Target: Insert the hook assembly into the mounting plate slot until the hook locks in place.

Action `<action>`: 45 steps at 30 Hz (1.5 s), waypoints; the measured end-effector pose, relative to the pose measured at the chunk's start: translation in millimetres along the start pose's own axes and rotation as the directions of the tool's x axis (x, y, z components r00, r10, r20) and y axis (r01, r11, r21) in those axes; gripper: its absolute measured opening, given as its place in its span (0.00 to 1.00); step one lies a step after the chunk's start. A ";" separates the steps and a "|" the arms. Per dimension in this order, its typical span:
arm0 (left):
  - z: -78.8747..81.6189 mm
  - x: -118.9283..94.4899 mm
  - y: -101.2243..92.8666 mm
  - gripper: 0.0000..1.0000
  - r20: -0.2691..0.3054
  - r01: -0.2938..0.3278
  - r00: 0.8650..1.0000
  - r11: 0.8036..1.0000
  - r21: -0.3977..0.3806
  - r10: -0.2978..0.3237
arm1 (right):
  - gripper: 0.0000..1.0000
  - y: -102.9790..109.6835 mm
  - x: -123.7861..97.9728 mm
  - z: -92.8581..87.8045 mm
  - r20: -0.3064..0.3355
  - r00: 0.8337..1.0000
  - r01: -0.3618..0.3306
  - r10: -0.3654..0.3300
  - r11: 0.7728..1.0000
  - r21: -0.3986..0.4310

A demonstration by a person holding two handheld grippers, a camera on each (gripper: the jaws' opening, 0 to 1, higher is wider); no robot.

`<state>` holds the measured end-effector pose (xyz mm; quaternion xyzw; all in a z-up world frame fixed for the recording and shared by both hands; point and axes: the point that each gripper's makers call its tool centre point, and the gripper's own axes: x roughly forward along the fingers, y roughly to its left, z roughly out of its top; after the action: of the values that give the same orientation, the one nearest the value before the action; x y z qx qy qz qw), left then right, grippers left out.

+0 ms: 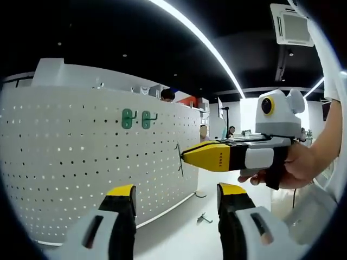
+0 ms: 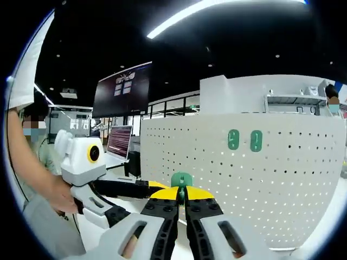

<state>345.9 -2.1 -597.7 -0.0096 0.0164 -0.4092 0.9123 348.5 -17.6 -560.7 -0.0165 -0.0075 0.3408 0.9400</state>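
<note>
Your right gripper (image 2: 181,196) is clamped on a green hook (image 2: 181,179), low centre in the right gripper view, its tip at the white pegboard (image 1: 81,162). Two green hooks (image 1: 135,118) already hang upper centre. Your left gripper (image 1: 176,197) stands open, empty. A small piece, possibly another hook (image 1: 204,219), lies between its jaws on the table (image 1: 179,238).

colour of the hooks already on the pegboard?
Green; hooks on the white pegboard, clearest in left gripper view.
</note>
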 end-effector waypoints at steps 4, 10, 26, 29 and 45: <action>1.4 -1.2 1.9 0.63 0.006 -0.005 1.000 1.000 -0.007 0.005 | 0.01 -15.3 0.3 1.7 0.003 0.999 0.040 -0.040 0.999 0.020; 2.6 -4.1 4.5 0.62 0.012 -0.019 1.000 1.000 -0.009 0.019 | 0.01 -36.0 0.0 5.6 0.001 0.996 0.093 -0.093 0.995 0.032; 4.4 -18.4 13.7 0.60 0.029 -0.057 0.998 0.998 -0.025 0.058 | 0.01 -87.5 2.0 20.1 0.012 0.978 0.206 -0.207 0.978 0.027; 2.9 -20.8 16.1 0.60 0.027 -0.069 0.997 0.997 -0.032 0.069 | 0.01 -96.2 2.0 23.9 0.020 0.974 0.225 -0.225 0.974 0.024; 2.9 -29.8 18.4 0.61 0.037 -0.096 0.994 0.994 -0.045 0.098 | 0.01 -147.5 10.1 42.8 0.054 0.938 0.342 -0.341 0.940 -0.009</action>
<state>339.9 32.4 -594.7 -0.0367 0.0078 -0.3636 0.9308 449.6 -123.1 -512.5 -0.0146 -0.0375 0.1727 0.9842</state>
